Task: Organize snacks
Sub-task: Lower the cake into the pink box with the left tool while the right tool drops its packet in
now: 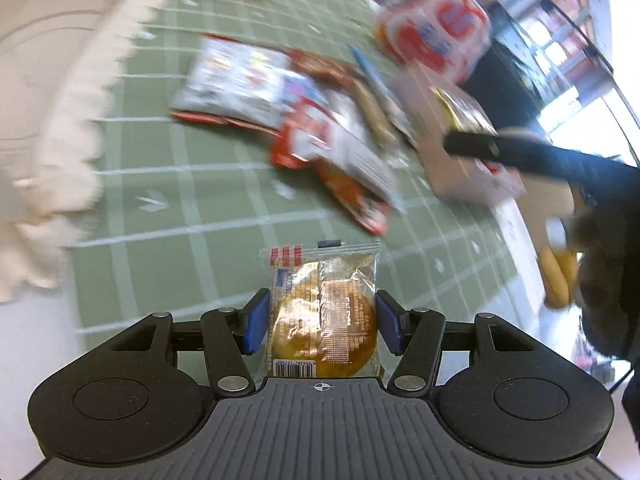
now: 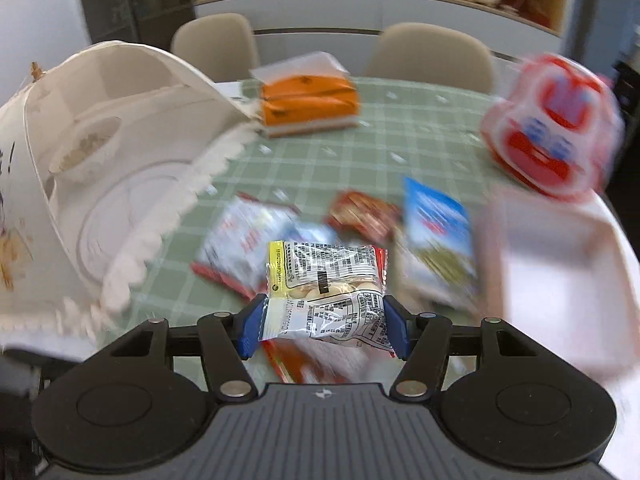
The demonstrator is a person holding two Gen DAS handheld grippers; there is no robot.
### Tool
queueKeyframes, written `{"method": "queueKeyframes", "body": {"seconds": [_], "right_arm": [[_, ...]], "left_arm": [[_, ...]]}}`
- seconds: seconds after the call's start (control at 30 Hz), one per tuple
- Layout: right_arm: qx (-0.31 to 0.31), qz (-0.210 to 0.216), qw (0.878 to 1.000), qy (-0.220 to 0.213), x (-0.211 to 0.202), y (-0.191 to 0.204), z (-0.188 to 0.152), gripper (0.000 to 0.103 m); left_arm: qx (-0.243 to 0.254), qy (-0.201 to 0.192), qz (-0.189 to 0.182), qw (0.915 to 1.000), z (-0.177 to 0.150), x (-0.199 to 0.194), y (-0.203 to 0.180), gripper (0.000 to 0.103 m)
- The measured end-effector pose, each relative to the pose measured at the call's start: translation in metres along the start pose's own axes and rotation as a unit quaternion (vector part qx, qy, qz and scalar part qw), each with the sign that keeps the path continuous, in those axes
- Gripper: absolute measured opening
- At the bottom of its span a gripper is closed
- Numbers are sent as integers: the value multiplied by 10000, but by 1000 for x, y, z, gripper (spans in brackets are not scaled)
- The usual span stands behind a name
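Note:
My left gripper [image 1: 322, 300] is shut on a clear packet [image 1: 324, 320] with a round brown cake inside, held upright above the green checked tablecloth [image 1: 180, 208]. My right gripper [image 2: 325, 304] is shut on a clear printed packet [image 2: 326, 272] with white pieces inside, its blue pads [image 2: 252, 324] pressing both sides. Below and beyond it a blurred pile of snack packets [image 2: 256, 240] lies on the cloth; the left wrist view shows the same pile [image 1: 280, 112]. A pale cardboard box [image 2: 552, 272] stands open at the right, and the left wrist view shows it too [image 1: 452, 160].
A red and white bag [image 2: 556, 128] sits at the far right. An orange tissue box [image 2: 308, 100] stands at the back. A white domed cover with lace trim [image 2: 112, 120] fills the left. Two chairs [image 2: 428, 56] stand behind the table. A black bar [image 1: 472, 146] reaches over the box.

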State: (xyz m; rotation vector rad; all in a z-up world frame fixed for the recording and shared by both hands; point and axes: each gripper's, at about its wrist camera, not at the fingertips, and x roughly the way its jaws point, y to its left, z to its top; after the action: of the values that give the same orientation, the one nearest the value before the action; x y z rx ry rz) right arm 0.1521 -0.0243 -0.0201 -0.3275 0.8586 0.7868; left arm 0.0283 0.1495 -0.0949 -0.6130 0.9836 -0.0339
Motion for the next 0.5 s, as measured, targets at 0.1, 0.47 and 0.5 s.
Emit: {"method": "queueKeyframes", "body": {"seconds": [0.1, 0.47, 0.5], "right_arm": [[152, -283, 9995, 1, -26, -21, -36, 61], [1097, -1204, 9857, -439, -119, -122, -124, 61], [1167, -1264, 9837, -521, -126, -131, -127, 61]], "left_arm": [[290, 343, -121, 9989, -3, 22, -31, 61], [1672, 517, -652, 9824, 12, 56, -188, 61], [1772, 355, -669, 9813, 22, 53, -203, 61]]}}
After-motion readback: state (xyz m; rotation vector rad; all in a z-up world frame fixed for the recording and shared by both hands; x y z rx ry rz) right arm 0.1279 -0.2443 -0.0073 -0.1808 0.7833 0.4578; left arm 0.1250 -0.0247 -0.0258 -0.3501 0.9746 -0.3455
